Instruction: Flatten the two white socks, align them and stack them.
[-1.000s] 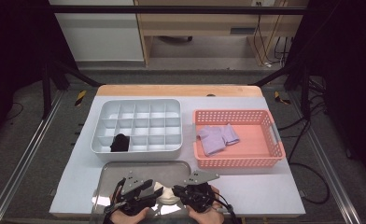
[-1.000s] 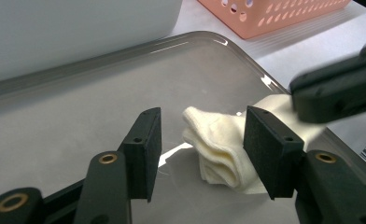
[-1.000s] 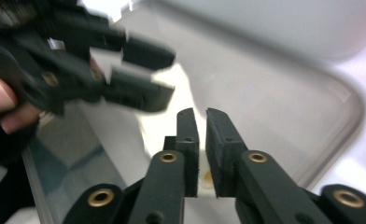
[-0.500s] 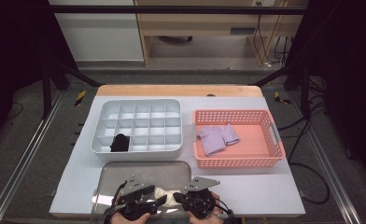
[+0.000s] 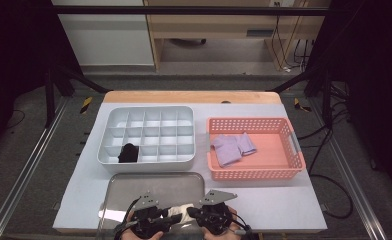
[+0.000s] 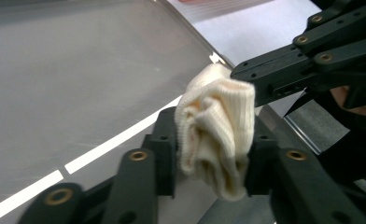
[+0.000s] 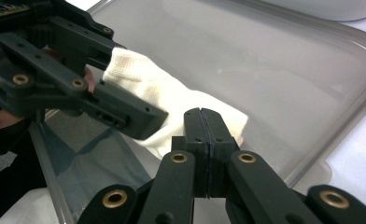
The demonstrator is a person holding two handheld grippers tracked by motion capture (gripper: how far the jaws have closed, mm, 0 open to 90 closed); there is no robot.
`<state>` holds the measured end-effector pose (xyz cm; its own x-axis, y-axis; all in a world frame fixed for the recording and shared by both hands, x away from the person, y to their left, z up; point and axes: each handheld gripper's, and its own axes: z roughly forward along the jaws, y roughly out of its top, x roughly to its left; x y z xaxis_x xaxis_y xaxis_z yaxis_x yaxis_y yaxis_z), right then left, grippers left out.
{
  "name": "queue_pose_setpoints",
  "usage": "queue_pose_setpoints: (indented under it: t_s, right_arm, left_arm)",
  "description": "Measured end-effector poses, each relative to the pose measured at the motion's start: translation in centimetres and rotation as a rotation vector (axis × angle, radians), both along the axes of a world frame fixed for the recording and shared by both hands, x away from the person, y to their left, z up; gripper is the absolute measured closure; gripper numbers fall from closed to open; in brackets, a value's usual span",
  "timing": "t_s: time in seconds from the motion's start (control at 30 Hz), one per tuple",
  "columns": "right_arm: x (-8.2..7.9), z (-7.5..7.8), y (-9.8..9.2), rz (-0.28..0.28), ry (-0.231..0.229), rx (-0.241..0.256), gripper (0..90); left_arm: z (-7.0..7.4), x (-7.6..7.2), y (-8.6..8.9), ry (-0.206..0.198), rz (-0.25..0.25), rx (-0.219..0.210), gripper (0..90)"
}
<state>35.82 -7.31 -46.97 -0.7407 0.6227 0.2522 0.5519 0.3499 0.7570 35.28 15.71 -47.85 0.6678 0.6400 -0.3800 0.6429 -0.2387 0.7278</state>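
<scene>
Holding a small cream sock (image 6: 217, 135) between them, both grippers sit over the metal tray (image 5: 154, 187) at the near edge of the counter (image 5: 284, 200). Left gripper (image 6: 214, 154) has its jaws partly closed, w/ the bunched-up end of the sock squeezed between them. Right gripper (image 7: 203, 135) has its jaws pressed fully together; they look pinched on the other end of the sock, but the cloth edge is hidden behind the tips, so can't be 100% sure.

Step in hand, I think: rolling or folding the sock into a little ball over the tray. It looks about half bunched, w/ one flat end left.

Farther back on the counter sits a grey box w/ many small cells (image 5: 149, 132). One black sock (image 5: 128, 152) lies in a cell of its near row, close to the near left corner. A pink basket (image 5: 254, 172) on the right holds purple socks (image 5: 232, 146).

Next move, I guess: tuck the flat end in tight, keep one grip firm, then carry the ball to an empty cell by the black one. Needs a snug hold, or the roll may spring open.
</scene>
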Motion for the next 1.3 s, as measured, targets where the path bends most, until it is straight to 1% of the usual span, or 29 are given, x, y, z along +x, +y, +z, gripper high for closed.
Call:
queue_pose_setpoints:
  t_s: [0.1,0.17,0.2,0.23,0.27,0.33,0.37,0.47,0.5,0.53,0.57,0.6,0.63,0.7,0.73,0.77,0.83,0.87,0.9,0.93,0.97,1.0,1.03,1.07,1.1,1.13,1.17,1.23,1.3]
  right_arm:
    - [0.0,0.1,-0.1,-0.004,-0.002,0.005,89.6]
    - [0.1,0.2,-0.2,-0.005,-0.015,0.008,88.8]
    - [0.1,0.3,-0.2,-0.012,-0.015,0.008,88.6]
    - [0.2,0.4,-0.3,-0.012,-0.023,0.015,88.5]
    - [0.2,0.6,-0.3,-0.013,-0.027,0.018,88.4]
    - [0.2,0.9,-0.3,-0.014,-0.043,0.023,87.6]
    - [0.2,0.9,-0.3,-0.014,-0.043,0.023,87.6]
    - [0.4,1.5,-0.6,-0.019,-0.079,0.04,83.2]
    - [0.4,1.5,-0.6,-0.019,-0.079,0.04,83.2]
    - [0.4,1.8,-0.8,-0.024,-0.089,0.045,82.0]
    - [0.6,2.3,-1.4,-0.042,-0.104,0.056,81.0]
    - [0.6,2.3,-1.4,-0.042,-0.104,0.056,81.0]
    - [0.8,2.7,-2.2,-0.066,-0.113,0.063,79.9]
    - [0.9,2.8,-2.5,-0.074,-0.12,0.063,78.9]
    - [1.0,2.9,-3.0,-0.09,-0.127,0.053,77.7]
    - [1.1,3.0,-4.1,-0.12,-0.143,0.026,75.9]
    - [1.2,3.0,-5.1,-0.148,-0.144,0.011,73.9]
    - [1.2,3.0,-5.1,-0.148,-0.144,0.011,73.9]
    - [1.4,2.9,-6.2,-0.173,-0.148,-0.007,71.8]
    - [1.4,2.9,-6.2,-0.173,-0.148,-0.007,71.8]
    - [1.5,2.9,-7.1,-0.199,-0.139,-0.013,69.8]
    - [1.5,2.9,-7.1,-0.199,-0.139,-0.013,69.8]
    - [1.7,2.8,-8.0,-0.225,-0.143,-0.028,66.7]
    - [1.7,2.8,-8.0,-0.225,-0.143,-0.028,66.7]
    - [1.8,2.8,-8.3,-0.233,-0.152,-0.041,65.7]
    - [1.8,2.8,-8.6,-0.251,-0.154,-0.054,65.0]
    - [1.9,2.7,-9.3,-0.279,-0.159,-0.076,64.0]
    - [1.9,2.7,-9.5,-0.284,-0.162,-0.082,63.5]
    - [2.0,2.8,-10.3,-0.307,-0.172,-0.096,62.3]
  left_arm:
    - [0.3,0.0,0.1,-0.009,0.011,-0.027,66.5]
    - [0.8,0.0,0.0,-0.03,0.018,-0.036,66.9]
    - [0.8,0.0,0.0,-0.03,0.018,-0.036,67.0]
    - [1.4,0.0,0.0,-0.05,0.022,-0.045,67.0]
    - [1.6,0.1,0.1,-0.062,0.026,-0.047,67.0]
    - [1.8,0.1,0.1,-0.067,0.028,-0.051,67.0]
    - [2.0,0.2,0.2,-0.07,0.031,-0.054,67.0]
    - [2.9,0.3,0.3,-0.115,0.043,-0.028,66.9]
    - [2.9,0.3,0.3,-0.115,0.043,-0.028,66.9]
    - [3.3,0.4,0.5,-0.132,0.049,-0.017,66.9]
    - [3.7,0.6,0.7,-0.148,0.061,-0.002,66.8]
    - [3.7,0.6,0.7,-0.148,0.061,-0.002,66.7]
    - [4.0,0.9,1.0,-0.154,0.072,0.0,66.7]
    - [4.2,1.0,1.2,-0.153,0.076,0.002,66.7]
    - [4.3,1.2,1.4,-0.156,0.085,0.006,66.7]
    - [4.6,1.4,1.7,-0.162,0.091,0.015,66.7]
    - [4.7,1.6,1.9,-0.168,0.099,0.02,66.6]
    - [4.8,1.7,2.0,-0.169,0.105,0.024,66.6]
    - [5.0,1.9,2.3,-0.176,0.114,0.029,66.6]
    - [5.0,1.9,2.3,-0.176,0.114,0.029,66.6]
    - [5.3,2.1,2.5,-0.185,0.125,0.034,66.6]
    - [5.3,2.1,2.5,-0.185,0.125,0.034,66.6]
    - [5.4,2.3,2.7,-0.19,0.129,0.033,66.6]
    - [5.4,2.3,2.7,-0.19,0.129,0.033,66.6]
    - [5.5,2.4,2.8,-0.196,0.135,0.034,66.6]
    - [5.7,2.5,2.9,-0.204,0.137,0.037,66.6]
    - [5.8,2.7,3.1,-0.21,0.145,0.039,66.6]
    - [5.9,2.8,3.2,-0.218,0.148,0.045,66.6]
    - [6.1,3.1,3.7,-0.233,0.162,0.05,66.7]
